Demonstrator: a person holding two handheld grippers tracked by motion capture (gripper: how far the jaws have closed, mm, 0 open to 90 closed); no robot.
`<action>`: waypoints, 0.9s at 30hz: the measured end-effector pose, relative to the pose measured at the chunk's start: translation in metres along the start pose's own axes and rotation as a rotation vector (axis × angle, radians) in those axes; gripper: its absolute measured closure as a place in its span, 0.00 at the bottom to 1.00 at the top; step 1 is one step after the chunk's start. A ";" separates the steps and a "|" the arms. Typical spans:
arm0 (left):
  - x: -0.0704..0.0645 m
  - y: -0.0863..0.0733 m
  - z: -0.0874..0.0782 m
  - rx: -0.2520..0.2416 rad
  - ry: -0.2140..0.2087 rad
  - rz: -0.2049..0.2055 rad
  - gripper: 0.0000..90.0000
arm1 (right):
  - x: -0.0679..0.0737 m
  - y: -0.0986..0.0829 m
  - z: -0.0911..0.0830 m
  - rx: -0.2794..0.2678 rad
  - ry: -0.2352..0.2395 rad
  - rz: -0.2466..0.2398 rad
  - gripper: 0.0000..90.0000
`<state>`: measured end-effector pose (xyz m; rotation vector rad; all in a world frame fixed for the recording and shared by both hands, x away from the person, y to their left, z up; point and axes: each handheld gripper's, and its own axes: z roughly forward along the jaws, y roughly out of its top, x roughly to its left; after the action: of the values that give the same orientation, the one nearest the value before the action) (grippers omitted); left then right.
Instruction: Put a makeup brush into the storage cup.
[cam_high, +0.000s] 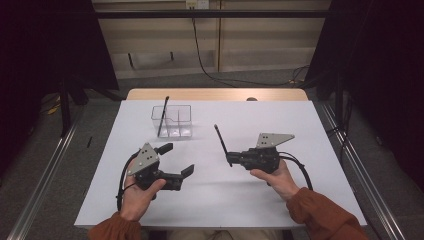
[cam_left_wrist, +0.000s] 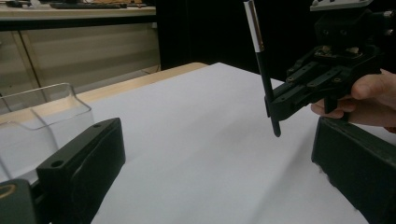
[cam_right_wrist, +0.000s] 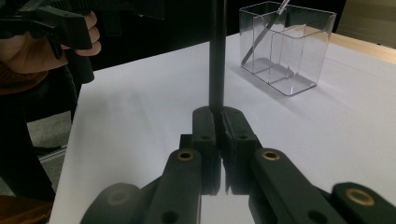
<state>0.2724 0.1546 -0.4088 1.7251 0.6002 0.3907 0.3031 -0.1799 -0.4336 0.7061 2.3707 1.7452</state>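
Note:
A clear plastic organizer box (cam_high: 172, 121) stands on the white table (cam_high: 220, 200) at the back left, with one thin black pen (cam_high: 163, 116) leaning in its left compartment. My right gripper (cam_high: 231, 159) is shut on a second black pen (cam_high: 221, 143), which sticks up and back from its jaws above the table's middle. That pen (cam_left_wrist: 262, 65) hangs upright in the left gripper view, and in the right gripper view its shaft (cam_right_wrist: 217, 60) rises from the closed jaws, with the box (cam_right_wrist: 285, 46) beyond. My left gripper (cam_high: 176, 159) is open and empty, front left.
A tan wooden strip (cam_high: 217, 94) runs along the table's far edge. Metal rails (cam_high: 45, 170) flank the table on both sides. A black cable (cam_high: 210, 70) lies on the floor behind. The person's sleeves (cam_high: 325, 217) come in at the bottom.

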 end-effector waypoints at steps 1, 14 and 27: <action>0.000 0.000 0.000 0.000 0.000 0.000 0.03 | 0.000 0.000 0.000 0.000 0.000 0.000 0.94; -0.012 0.013 0.026 -0.006 -0.056 0.029 0.02 | 0.001 0.000 0.001 0.000 0.001 -0.006 0.94; -0.021 0.029 0.058 -0.019 -0.121 0.022 0.11 | 0.001 -0.001 0.000 -0.003 0.002 -0.005 0.94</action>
<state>0.2934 0.0916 -0.3931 1.7248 0.4886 0.3043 0.3021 -0.1797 -0.4339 0.6972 2.3686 1.7486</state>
